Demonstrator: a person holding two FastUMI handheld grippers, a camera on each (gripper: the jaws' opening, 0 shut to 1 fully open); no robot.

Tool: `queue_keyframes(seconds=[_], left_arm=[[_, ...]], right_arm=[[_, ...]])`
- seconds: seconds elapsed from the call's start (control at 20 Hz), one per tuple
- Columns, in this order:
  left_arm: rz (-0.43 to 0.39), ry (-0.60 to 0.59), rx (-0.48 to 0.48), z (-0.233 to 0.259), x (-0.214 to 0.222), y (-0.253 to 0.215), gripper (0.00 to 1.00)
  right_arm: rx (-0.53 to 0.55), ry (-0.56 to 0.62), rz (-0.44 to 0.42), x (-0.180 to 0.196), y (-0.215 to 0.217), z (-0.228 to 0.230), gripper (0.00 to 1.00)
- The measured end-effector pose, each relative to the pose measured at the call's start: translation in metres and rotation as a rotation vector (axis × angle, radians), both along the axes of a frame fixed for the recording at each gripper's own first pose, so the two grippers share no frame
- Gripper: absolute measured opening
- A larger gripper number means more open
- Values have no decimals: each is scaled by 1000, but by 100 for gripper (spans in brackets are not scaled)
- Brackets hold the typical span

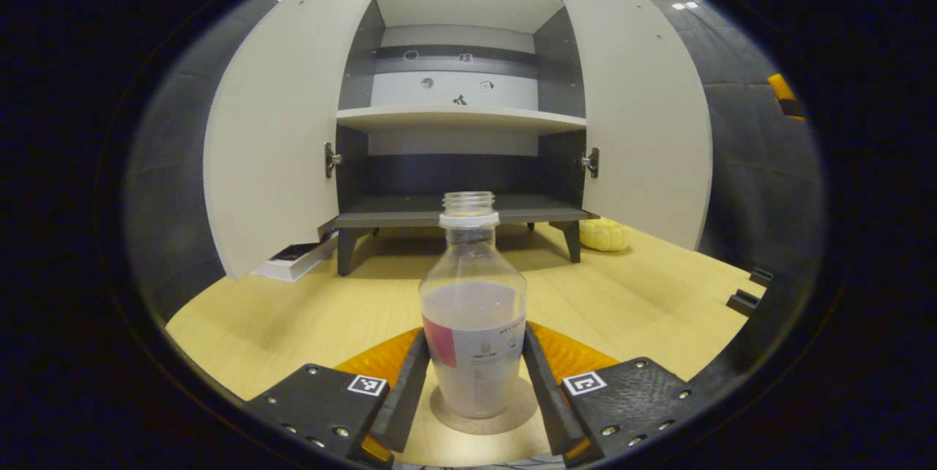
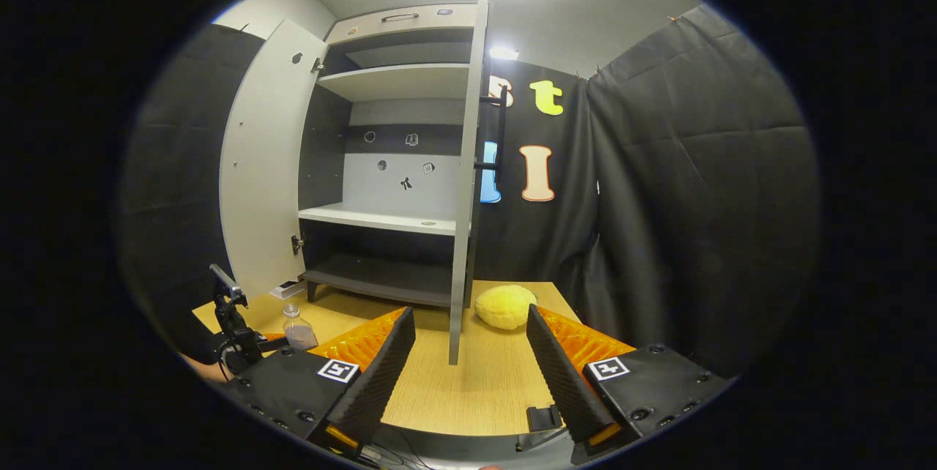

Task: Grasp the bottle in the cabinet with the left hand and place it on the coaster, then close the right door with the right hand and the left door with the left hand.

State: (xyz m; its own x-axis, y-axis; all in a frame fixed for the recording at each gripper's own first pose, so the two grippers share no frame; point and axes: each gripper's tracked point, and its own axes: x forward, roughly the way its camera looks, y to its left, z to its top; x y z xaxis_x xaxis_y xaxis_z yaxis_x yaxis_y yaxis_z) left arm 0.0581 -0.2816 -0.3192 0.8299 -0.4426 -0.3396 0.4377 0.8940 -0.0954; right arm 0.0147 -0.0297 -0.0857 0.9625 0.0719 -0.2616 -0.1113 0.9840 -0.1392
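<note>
The bottle [image 1: 473, 323] stands upright on the coaster [image 1: 483, 419] on the table [image 1: 293, 316], between the left gripper's [image 1: 474, 389] fingers and in front of the cabinet [image 1: 461, 118], whose left door [image 1: 271, 133] and right door [image 1: 644, 126] both stand open. In the right gripper view, the right gripper [image 2: 468, 375] sits before the right door's edge, with a cushion [image 2: 505, 307] on the table just right of that door and the bottle and left gripper far left.
</note>
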Motion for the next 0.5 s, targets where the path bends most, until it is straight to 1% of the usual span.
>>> queue_keyframes(seconds=[0.15,0.2,0.25,0.3,0.4,0.45,0.5], left_arm=[[12,-25,19,12,0,1,73],[18,-31,20,17,-2,4,78],[23,-31,19,23,-2,6,90],[32,-31,22,28,-2,10,96],[51,-56,40,50,-1,15,83],[61,-81,40,65,-1,17,83],[62,-102,27,83,-4,17,90]], right_arm=[[9,-6,7,3,1,2,98],[14,-15,5,4,0,6,98],[24,-25,4,5,-1,8,98],[35,-33,2,6,-2,11,98],[55,-50,-1,8,-3,16,98],[64,-60,-6,9,-5,18,98],[71,-73,-14,11,-8,23,98]])
